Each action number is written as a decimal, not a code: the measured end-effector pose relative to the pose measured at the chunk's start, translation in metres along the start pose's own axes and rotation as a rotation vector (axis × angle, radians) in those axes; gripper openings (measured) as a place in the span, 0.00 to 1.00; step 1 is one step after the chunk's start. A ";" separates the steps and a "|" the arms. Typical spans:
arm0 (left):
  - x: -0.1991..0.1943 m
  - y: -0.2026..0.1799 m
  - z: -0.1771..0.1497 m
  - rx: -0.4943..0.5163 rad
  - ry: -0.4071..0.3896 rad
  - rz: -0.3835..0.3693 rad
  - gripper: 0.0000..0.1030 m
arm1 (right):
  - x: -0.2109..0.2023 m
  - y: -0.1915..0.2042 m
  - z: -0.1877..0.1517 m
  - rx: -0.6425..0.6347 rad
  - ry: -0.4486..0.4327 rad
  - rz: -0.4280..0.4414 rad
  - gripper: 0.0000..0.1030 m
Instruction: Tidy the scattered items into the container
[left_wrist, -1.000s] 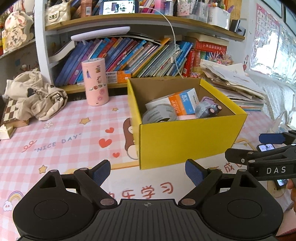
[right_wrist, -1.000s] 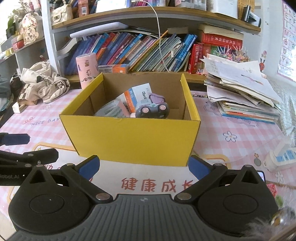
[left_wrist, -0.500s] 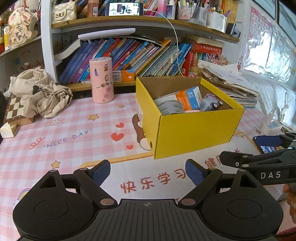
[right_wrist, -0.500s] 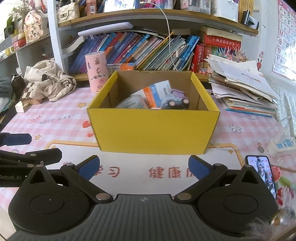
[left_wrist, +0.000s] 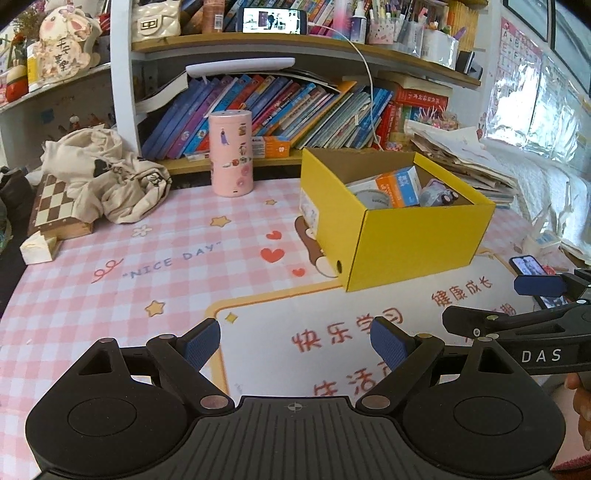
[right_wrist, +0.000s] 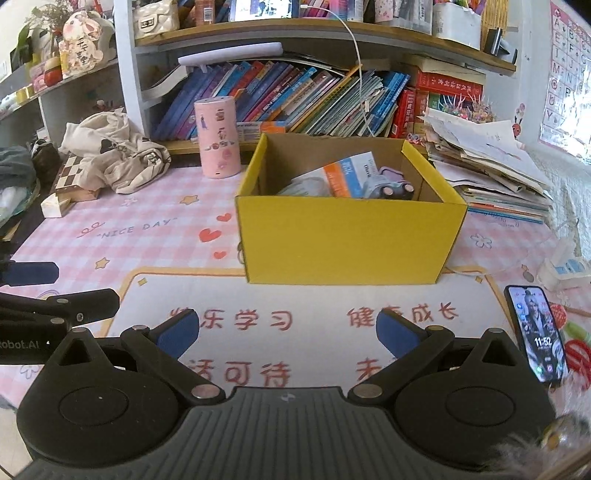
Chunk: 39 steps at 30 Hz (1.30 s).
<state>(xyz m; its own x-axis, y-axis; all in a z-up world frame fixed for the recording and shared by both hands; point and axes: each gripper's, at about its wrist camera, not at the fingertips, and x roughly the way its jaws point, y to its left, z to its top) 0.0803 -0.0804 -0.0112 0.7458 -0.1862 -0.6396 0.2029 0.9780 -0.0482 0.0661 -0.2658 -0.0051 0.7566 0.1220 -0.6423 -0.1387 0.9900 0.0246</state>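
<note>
A pink canister (left_wrist: 231, 153) stands before shelved books (left_wrist: 280, 107); a phone (right_wrist: 537, 332) lies flat.

Both wrist views look obliquely down across the mat toward the yellow box (left_wrist: 417, 240) (right_wrist: 347, 240): the left from its left-front corner, the right squarely front-on, both near.
</note>
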 end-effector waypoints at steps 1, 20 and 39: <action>-0.002 0.003 -0.002 0.000 0.000 -0.001 0.88 | -0.001 0.004 -0.001 0.000 0.000 -0.001 1.00; -0.028 0.057 -0.028 -0.050 0.011 0.025 0.88 | -0.007 0.066 -0.014 -0.042 0.010 0.006 1.00; -0.035 0.075 -0.033 -0.064 0.019 0.023 0.95 | -0.004 0.089 -0.011 -0.055 0.005 0.017 1.00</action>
<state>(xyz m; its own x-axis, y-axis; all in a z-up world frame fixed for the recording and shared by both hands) 0.0485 0.0029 -0.0177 0.7377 -0.1621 -0.6554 0.1444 0.9862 -0.0814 0.0435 -0.1791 -0.0085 0.7508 0.1381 -0.6460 -0.1864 0.9824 -0.0066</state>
